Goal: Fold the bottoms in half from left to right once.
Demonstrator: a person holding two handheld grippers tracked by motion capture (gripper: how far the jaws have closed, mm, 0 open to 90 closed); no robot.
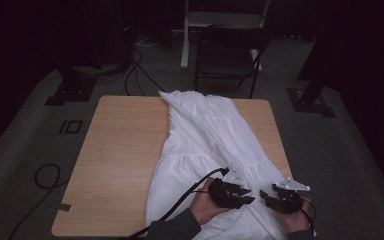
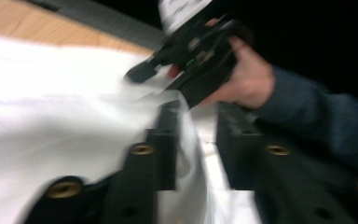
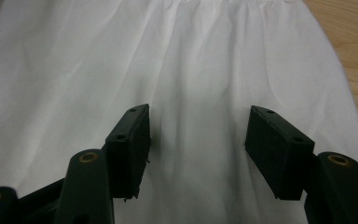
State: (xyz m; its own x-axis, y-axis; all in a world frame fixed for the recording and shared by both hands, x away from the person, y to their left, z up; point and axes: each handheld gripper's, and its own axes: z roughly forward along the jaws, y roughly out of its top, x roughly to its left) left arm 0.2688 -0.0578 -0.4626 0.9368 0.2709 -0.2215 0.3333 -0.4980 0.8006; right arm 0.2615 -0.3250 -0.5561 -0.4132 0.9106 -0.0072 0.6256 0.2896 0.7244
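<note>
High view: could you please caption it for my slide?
Two hand-held grippers, left and right, over a white garment on a wooden table.

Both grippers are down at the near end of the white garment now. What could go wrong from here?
1. The left gripper has its jaws apart with a fold of the white garment between them; closing now might catch extra layers.
2. The right gripper is open over flat cloth, so it may pinch nothing.
3. The garment hangs over the table edges near and far; a pull could drag it off.

White dress (image 1: 207,135); light wood table (image 1: 122,150); black grippers.
</note>
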